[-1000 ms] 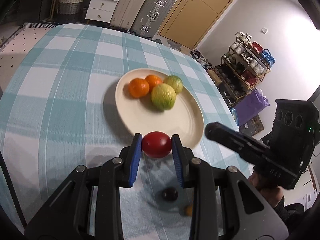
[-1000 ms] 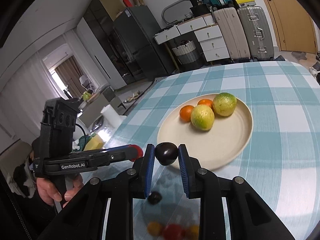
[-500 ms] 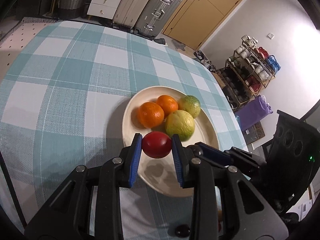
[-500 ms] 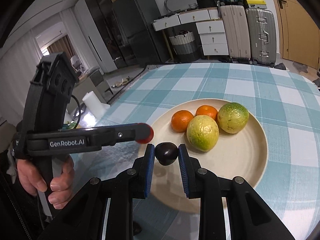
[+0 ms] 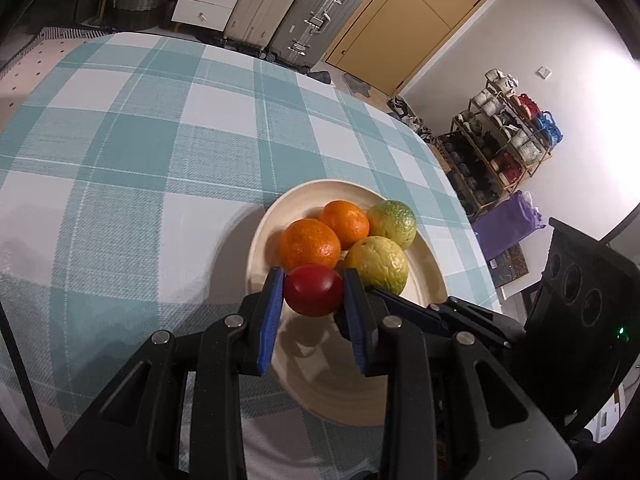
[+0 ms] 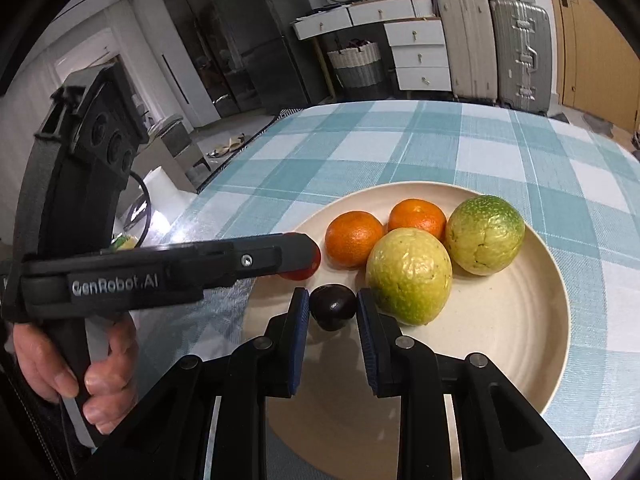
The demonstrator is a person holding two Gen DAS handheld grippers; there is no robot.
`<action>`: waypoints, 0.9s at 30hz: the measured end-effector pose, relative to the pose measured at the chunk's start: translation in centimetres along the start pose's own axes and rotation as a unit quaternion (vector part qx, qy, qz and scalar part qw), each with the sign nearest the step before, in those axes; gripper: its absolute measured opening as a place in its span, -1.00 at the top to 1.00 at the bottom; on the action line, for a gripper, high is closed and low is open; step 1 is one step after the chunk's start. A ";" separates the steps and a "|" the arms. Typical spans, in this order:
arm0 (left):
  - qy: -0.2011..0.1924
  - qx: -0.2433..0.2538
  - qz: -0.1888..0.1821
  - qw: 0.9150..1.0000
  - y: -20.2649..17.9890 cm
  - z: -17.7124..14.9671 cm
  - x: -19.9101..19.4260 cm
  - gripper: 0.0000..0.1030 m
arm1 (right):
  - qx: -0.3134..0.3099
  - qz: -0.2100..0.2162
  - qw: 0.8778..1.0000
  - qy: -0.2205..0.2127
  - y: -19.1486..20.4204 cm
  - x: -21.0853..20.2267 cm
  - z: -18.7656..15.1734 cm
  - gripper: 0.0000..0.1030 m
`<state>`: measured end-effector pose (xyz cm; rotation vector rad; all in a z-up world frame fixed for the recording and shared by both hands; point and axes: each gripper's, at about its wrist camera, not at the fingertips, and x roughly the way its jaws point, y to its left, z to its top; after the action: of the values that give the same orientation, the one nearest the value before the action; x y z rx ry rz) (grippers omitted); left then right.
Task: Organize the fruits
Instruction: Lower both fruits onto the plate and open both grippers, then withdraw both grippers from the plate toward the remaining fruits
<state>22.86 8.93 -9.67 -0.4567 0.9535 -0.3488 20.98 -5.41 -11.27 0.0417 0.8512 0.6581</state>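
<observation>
2 grippers over the cream plate (image 6: 532, 364) on the checked tablecloth (image 5: 132, 152). Left gripper (image 5: 314, 304) pinching a red fruit (image 5: 313, 289), long axis sideways between the blue pads. Right gripper (image 6: 333, 312) clamped on a dark plum (image 6: 333, 306). Only from the right wrist: a hand (image 6: 76, 376) round the left handle. Only from the left wrist: door (image 5: 412, 20), shoe rack (image 5: 500, 148). Already on the plate: 2 oranges (image 6: 354, 238), 2 yellow-green fruits (image 6: 408, 276), crowding both held fruits.
</observation>
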 end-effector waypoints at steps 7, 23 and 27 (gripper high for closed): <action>-0.009 0.007 -0.010 1.000 -0.7 0.5 -0.6 0.47 | -0.012 -0.006 1.000 -0.010 0.5 -0.2 0.8 0.25; -0.028 0.010 0.010 1.000 -2.7 -1.2 -5.2 0.47 | 0.022 -0.026 0.996 -0.080 -0.6 -6.9 0.5 -0.39; -0.030 0.017 0.018 0.999 -3.6 -2.4 -6.4 0.47 | 0.039 -0.029 0.994 -0.095 -1.3 -9.1 -0.2 -0.43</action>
<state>17.15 8.38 -4.56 -0.4162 0.8947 -0.3167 17.21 -11.52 -5.53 0.1466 0.6920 0.5564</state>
